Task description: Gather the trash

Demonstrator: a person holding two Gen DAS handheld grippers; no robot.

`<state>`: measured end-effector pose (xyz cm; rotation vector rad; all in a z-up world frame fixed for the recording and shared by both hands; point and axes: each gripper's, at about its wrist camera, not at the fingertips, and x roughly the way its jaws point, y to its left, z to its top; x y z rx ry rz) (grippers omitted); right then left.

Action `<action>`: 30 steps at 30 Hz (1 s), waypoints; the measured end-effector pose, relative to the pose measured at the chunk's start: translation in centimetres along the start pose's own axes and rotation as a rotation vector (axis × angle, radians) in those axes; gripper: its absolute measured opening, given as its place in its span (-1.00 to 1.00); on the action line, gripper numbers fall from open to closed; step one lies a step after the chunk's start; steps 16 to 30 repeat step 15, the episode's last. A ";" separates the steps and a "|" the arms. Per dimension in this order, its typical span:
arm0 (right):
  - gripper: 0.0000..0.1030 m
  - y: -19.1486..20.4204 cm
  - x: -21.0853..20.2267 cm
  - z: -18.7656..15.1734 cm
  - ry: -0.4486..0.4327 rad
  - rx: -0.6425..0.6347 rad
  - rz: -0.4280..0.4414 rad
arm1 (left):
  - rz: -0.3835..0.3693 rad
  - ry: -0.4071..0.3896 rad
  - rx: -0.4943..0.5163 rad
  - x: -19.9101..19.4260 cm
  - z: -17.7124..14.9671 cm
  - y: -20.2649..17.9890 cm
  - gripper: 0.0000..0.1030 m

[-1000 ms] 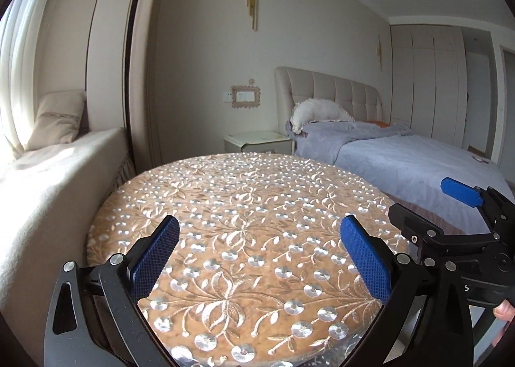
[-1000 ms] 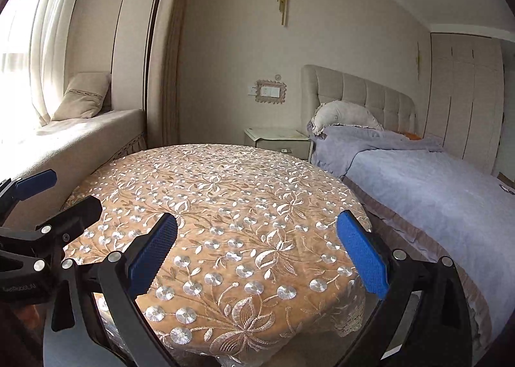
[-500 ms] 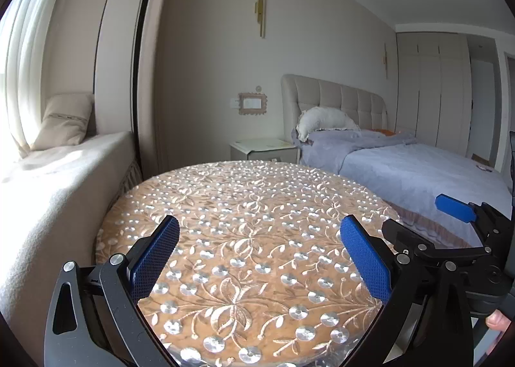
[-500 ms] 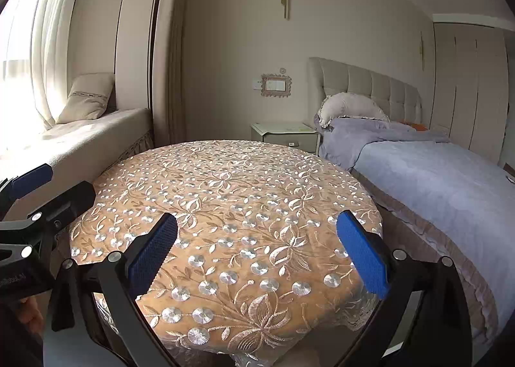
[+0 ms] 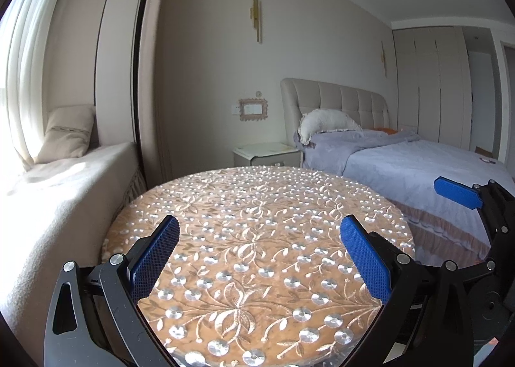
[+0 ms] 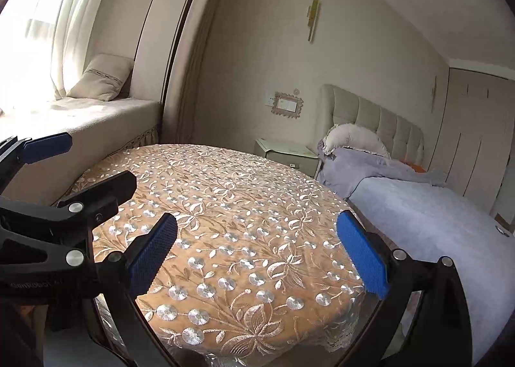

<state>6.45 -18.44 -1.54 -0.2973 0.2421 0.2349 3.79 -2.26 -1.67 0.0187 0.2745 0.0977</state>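
Note:
No trash shows in either view. My left gripper (image 5: 259, 241) is open and empty, held over the near edge of a round table (image 5: 257, 199) with an orange embroidered cloth. My right gripper (image 6: 256, 238) is open and empty too, over the near right part of the same table (image 6: 225, 193). The right gripper also shows at the right edge of the left wrist view (image 5: 466, 203). The left gripper also shows at the left edge of the right wrist view (image 6: 74, 170).
A cushioned window seat (image 5: 64, 180) with a beige pillow (image 5: 66, 133) runs along the left. A bedside cabinet (image 5: 267, 154) stands behind the table. A bed with a grey cover (image 5: 418, 164) and a white pillow (image 5: 328, 124) lies to the right. Wardrobe doors (image 5: 431, 84) stand behind it.
Both grippers have pulled back and risen a little, so the table looks smaller and farther. The right wrist view has tilted clockwise. Both grippers stay open.

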 end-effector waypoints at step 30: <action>0.91 0.1 0.7 -0.4 0.031 -0.013 0.037 | 0.027 0.000 -0.038 -0.3 0.4 0.9 0.91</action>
